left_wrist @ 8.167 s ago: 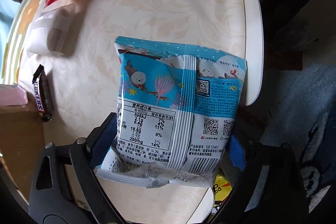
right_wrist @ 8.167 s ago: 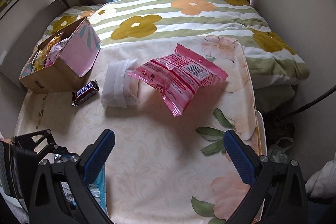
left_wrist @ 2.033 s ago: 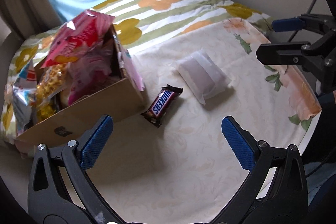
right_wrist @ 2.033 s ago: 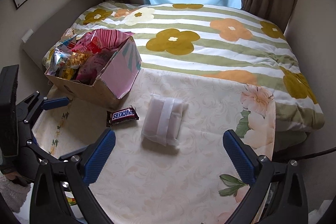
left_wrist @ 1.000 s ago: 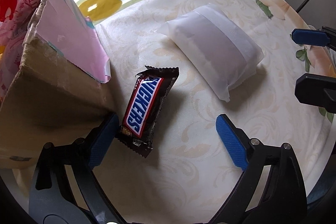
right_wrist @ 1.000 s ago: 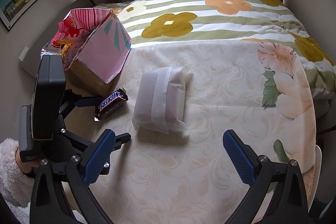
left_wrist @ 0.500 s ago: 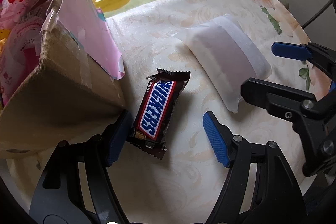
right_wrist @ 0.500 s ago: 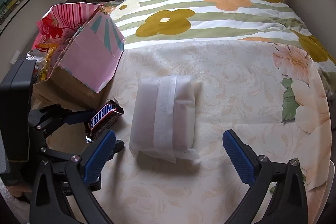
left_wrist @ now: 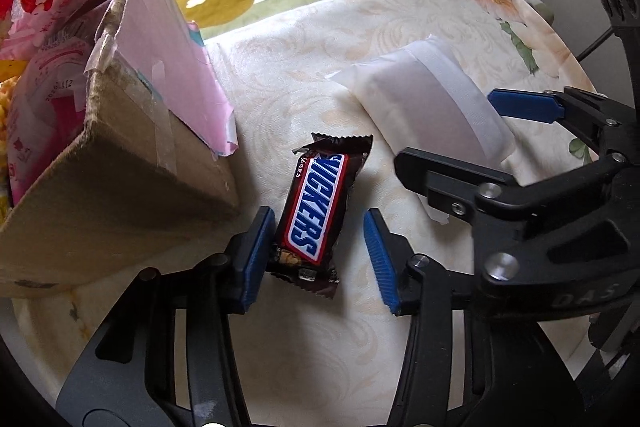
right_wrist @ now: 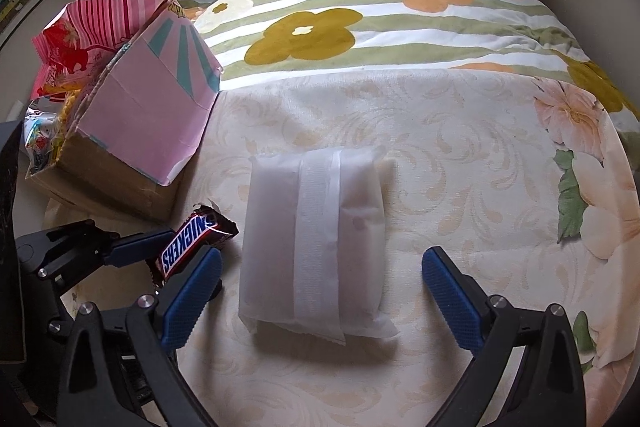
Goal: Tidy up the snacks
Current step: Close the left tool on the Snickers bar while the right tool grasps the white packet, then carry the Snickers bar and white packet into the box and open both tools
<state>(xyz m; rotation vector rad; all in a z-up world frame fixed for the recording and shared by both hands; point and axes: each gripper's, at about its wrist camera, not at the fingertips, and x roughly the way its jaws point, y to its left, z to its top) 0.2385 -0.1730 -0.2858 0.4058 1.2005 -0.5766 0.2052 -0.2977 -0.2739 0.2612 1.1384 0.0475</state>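
**Now both grippers go for the last two snacks at once**

Step in hand: pick-up of the Snickers bar (left_wrist: 316,211) w/ the left gripper (left_wrist: 320,259). Its jaws are closing, the bar's near end is between the blue pads; the left pad looks to touch the wrapper already, the right pad has a gap yet, so no real grip so far. The bar lies flat on the counter (left_wrist: 304,367), just beside the corner of the cardboard box (left_wrist: 120,203), which is already full of other snack bags.

Axis of the bar: long axis runs away from the left gripper, a bit tilted to the right in the left wrist view; the logo faces up. The pads come on its two long sides, across the short width, which I judge is the good way to take it.

The right gripper (right_wrist: 320,303) hovers low over the white packet (right_wrist: 316,239), jaws wide and starting to close, pads on both sides of it but not touching. The packet lies flat near the counter's middle, long axis along the gripper's pointing line, tape strip on top along the same axis.

Next move, as I judge: finish closing on the bar, lift, carry to the box opening. Care w/ the box flap (left_wrist: 168,67), it overhangs close to the bar.
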